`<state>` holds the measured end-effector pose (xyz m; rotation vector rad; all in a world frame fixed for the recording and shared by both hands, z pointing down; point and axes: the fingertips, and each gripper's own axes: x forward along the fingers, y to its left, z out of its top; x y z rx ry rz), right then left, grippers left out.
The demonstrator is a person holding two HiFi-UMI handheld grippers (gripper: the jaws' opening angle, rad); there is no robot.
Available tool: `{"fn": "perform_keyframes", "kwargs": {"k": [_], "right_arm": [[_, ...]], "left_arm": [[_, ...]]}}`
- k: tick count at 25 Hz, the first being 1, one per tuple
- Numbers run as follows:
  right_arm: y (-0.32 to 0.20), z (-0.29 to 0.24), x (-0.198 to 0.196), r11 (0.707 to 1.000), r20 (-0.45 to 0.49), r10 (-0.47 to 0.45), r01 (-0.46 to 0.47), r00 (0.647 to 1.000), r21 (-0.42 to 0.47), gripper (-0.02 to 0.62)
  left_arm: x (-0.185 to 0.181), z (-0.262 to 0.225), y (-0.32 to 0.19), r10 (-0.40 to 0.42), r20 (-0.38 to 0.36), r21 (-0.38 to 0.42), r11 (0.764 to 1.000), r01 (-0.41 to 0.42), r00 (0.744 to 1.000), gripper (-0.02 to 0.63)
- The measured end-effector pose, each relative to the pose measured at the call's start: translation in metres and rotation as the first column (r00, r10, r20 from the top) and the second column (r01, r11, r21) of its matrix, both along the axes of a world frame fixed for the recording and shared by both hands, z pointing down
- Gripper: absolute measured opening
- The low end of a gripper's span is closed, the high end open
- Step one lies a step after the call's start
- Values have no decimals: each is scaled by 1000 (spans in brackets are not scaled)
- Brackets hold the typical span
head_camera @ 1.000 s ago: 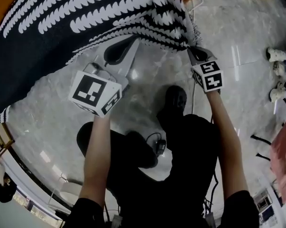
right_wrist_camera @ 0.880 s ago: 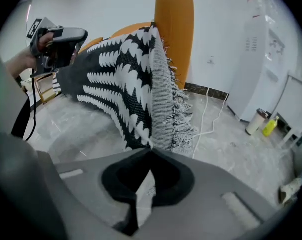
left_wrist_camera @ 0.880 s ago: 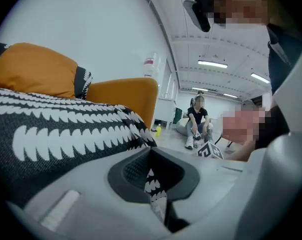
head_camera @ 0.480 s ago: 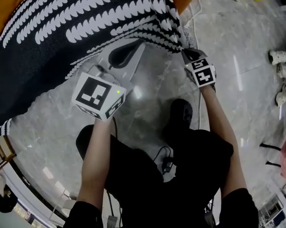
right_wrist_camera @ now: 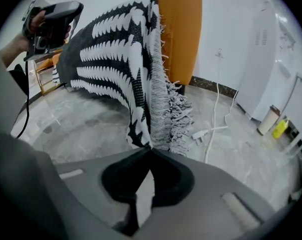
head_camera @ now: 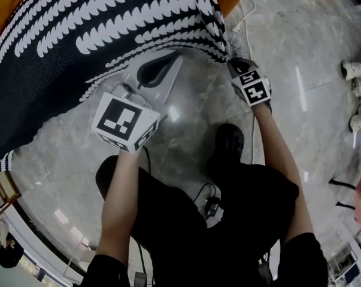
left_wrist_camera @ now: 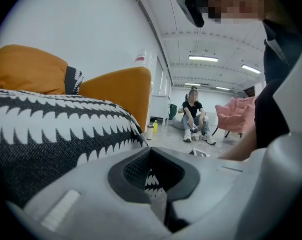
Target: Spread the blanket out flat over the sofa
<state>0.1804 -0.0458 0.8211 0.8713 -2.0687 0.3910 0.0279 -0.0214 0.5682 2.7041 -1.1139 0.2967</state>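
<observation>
Head view and both gripper views. A grey marble floor [head_camera: 60, 154] was seen beneath both pairs of jaws. An orange sofa [left_wrist_camera: 118, 91] was seen beyond the jaws of both grippers, above and to the left of the left jaws and straight ahead of the right ones. The black-and-white blanket [head_camera: 78, 34] was draped over the sofa, and its lower hem was held clear of the floor between the two grippers.

The left gripper [head_camera: 175, 54] was held at the hem, well apart from the corner. Its jaws were seen brought together at the tips, and patterned fabric was visible in the window just behind them, so the hem was taken to be clamped there. The right gripper [head_camera: 231, 61] was held at the fringed corner. Its jaws were seen pressed together on the fabric, which rose away from their tips toward the sofa. Each gripper's marker cube was seen behind its jaws, the left [head_camera: 123, 121] and the right [head_camera: 252, 88].

A seated person [left_wrist_camera: 193, 115] and a pink chair [left_wrist_camera: 236, 116] were seen far beyond the left jaws, to their right. A white cable [right_wrist_camera: 216, 119] lay on the floor beyond the right jaws, and a yellow bottle [right_wrist_camera: 279, 129] stood farther to their right.
</observation>
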Motion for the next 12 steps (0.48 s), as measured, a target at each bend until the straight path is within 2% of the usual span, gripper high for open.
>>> {"fn": "perform_keyframes", "kwargs": {"k": [12], "right_arm": [[2, 19, 0, 999, 36, 22, -21, 999, -43, 8]], "left_arm": [[1, 8, 15, 5, 36, -12, 1000, -5, 999, 11]]}}
